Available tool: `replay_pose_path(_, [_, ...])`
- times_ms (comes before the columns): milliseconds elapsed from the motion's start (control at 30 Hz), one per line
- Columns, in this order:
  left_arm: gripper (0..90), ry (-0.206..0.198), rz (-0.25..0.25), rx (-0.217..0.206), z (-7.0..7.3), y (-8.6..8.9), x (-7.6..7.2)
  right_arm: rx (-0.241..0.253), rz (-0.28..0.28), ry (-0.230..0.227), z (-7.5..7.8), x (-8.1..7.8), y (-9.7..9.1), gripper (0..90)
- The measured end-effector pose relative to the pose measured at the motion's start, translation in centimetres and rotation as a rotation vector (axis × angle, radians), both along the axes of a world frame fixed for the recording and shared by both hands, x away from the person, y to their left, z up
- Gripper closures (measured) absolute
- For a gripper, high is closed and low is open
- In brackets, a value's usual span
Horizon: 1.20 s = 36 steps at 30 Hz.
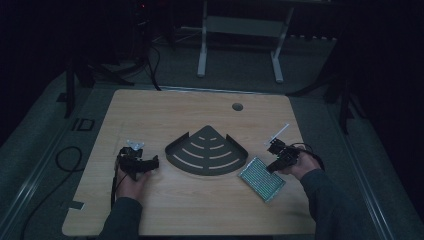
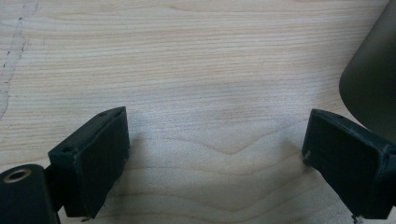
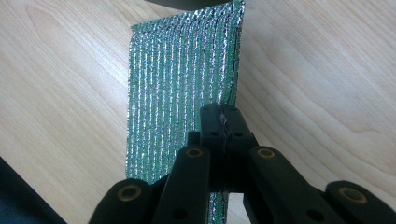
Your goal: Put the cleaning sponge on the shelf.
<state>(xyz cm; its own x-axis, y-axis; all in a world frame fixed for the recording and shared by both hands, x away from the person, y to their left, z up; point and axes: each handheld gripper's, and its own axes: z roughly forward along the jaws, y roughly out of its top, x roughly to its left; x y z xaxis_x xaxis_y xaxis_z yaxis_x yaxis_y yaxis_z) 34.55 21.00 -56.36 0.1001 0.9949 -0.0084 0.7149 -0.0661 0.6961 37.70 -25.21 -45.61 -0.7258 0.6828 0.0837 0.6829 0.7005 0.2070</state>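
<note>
The right gripper (image 3: 223, 122) has its two black jaws squeezed tight together on the edge of a shiny pad (image 3: 182, 79), and the pad looks like it is just starting to come up off the table (image 1: 150, 115). To do this well, I think the person should lift slowly and keep the squeeze firm, because the pad is thin and could slip out or flop over. It hangs from only one edge, so a fast swing might make it bend or twist. It may be meant for the dark tray (image 1: 206, 151) in the middle of the table, so it would help to lift it high enough to clear the tray's raised rim. The pad is a flat rectangle, silver with green showing through, and it has many little bumpy rows running along it that sparkle in the light. From above, it (image 1: 262, 178) sits near the right front part of the table, just beside the curved front of the tray, with one corner close to it. The left gripper (image 2: 215, 154) rests on the wood left of the tray, its jaws wide apart with nothing between them.
</note>
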Motion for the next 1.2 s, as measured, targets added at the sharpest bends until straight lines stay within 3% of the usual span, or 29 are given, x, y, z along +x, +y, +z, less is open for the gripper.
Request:
replay_pose_path(567, [7.9,-0.002,0.002,-0.001,0.0,0.0,0.0,0.034,-0.021,-0.058,3.3,0.8,-0.5,89.5])
replay_pose_path(1200, [7.9,0.0,0.0,0.0,0.0,0.0,0.0,0.086,-0.013,-0.106,4.6,2.7,1.7,89.5])
